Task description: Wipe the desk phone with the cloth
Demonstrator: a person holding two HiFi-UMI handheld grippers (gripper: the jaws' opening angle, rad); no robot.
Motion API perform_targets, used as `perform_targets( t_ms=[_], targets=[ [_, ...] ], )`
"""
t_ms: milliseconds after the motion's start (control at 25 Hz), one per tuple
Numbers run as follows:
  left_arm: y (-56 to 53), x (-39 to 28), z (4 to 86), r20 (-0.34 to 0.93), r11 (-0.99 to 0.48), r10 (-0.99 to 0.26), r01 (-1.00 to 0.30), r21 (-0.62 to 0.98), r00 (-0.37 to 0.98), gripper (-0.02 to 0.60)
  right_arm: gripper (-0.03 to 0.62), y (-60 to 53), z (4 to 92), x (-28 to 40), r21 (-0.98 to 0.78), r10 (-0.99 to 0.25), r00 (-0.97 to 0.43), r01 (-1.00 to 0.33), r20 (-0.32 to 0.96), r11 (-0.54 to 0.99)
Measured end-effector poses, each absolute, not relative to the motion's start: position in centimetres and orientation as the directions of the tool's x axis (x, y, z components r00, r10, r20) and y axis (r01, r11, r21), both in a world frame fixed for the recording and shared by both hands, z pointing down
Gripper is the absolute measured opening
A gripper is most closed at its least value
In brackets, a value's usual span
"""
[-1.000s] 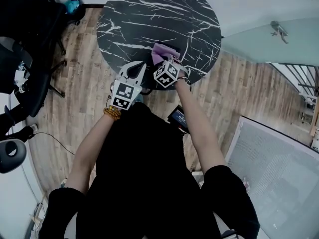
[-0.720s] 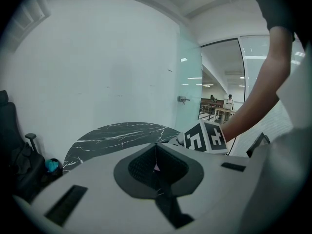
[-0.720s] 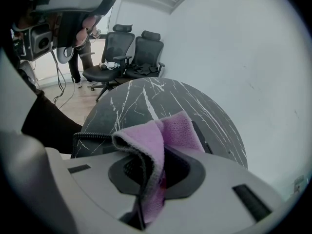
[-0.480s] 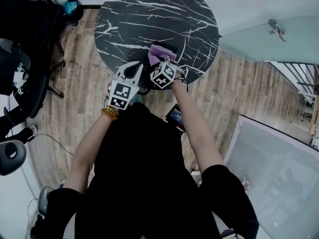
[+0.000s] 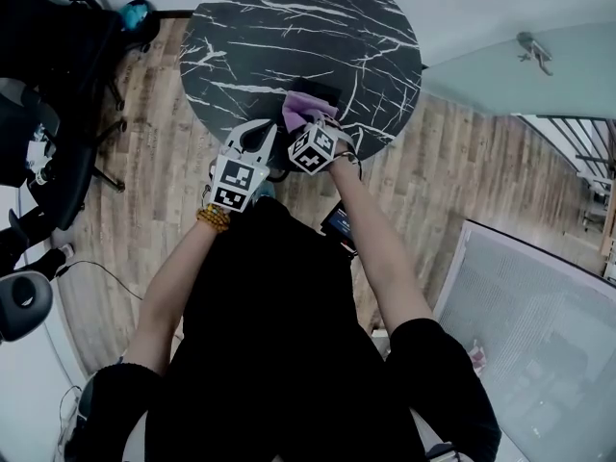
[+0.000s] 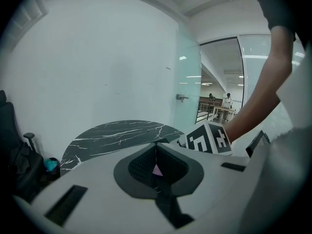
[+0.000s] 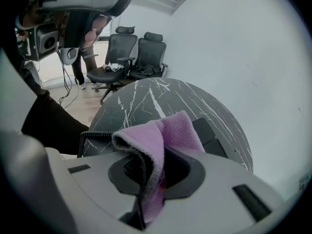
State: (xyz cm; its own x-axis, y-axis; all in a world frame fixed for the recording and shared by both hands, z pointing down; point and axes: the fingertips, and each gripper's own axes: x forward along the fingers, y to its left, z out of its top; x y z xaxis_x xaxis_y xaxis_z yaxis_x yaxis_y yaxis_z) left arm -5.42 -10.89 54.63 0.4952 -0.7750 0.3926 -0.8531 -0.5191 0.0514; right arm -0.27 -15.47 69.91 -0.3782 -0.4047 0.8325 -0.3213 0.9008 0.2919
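Right fingers (image 7: 214,179) clamp one cloth (image 7: 161,135).

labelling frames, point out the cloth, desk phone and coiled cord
cloth (image 7: 168,130): right gripper view, folded top
desk phone (image 7: 211,133): right gripper view, dark body beside cloth
coiled cord (image 7: 96,134): right gripper view, mid coil

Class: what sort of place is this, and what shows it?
Most likely an office meeting room: black office chairs, a round marble-patterned table carrying a desk phone, and glass partition walls.
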Motion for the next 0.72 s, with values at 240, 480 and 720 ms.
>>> perform_targets(
  t_ms=[240,480,720],
  targets=[
    [-10.9,-5.1,54.7,0.395,-0.522,-0.772,-0.851,0.051,0.498,0.014,0.06,-14.7,70.3,-0.3,0.283,-0.394,-0.379,-0.317,0.837,0.905],
    [-10.7,-5.0,54.9,0.4,-0.523,-0.77,-0.851,0.051,0.498,0.014,0.06,-13.9,70.6,-0.4,0.27,-0.387,-0.373,-0.328,0.843,0.905],
    [-10.4,-4.7,55.1,0.403,-0.534,-0.764,-0.845,0.044,0.504,0.014,0.06,-12.6,71.3,-0.5,0.246,-0.363,-0.372,-0.325,0.854,0.913]
  ],
)
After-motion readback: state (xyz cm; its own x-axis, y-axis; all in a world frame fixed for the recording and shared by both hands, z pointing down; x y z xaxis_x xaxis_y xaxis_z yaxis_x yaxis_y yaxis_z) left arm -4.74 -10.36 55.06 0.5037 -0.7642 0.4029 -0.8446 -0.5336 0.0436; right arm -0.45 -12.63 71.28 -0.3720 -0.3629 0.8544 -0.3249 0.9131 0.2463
